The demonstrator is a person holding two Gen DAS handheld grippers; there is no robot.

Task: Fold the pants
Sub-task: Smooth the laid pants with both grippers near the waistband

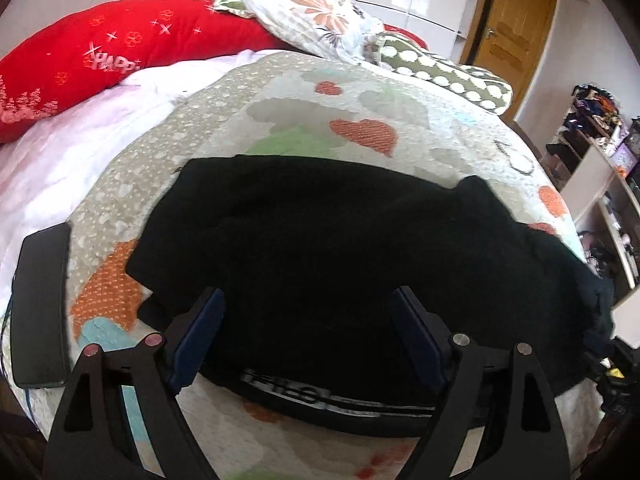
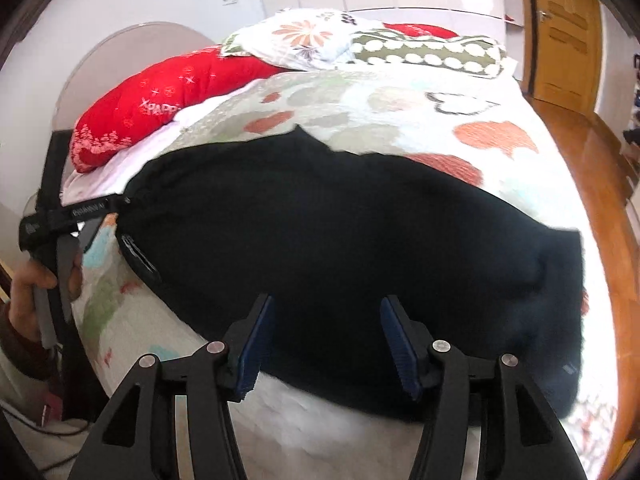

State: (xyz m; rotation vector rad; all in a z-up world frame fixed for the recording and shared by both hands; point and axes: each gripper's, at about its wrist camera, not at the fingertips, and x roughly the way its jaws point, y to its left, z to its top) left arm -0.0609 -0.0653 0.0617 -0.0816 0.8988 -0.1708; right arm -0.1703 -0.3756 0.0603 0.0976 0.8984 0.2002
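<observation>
Left wrist view: the left tongs point(image 1: 306, 334) hang wide apart over the black pants point(image 1: 340, 248), gripping nothing. The right tongs point(image 2: 326, 344) stand apart too, apparently clear of the cloth. The pants lie doubled along the bed's point(image 2: 400, 96) near edge, probably just released after a fold.

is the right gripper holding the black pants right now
No, the right gripper has its jaws apart with nothing pinched, and the black pants lie flat on the bed beyond them.

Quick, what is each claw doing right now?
Left gripper: open, holding nothing, above the black pants.
Right gripper: open, holding nothing.
</observation>
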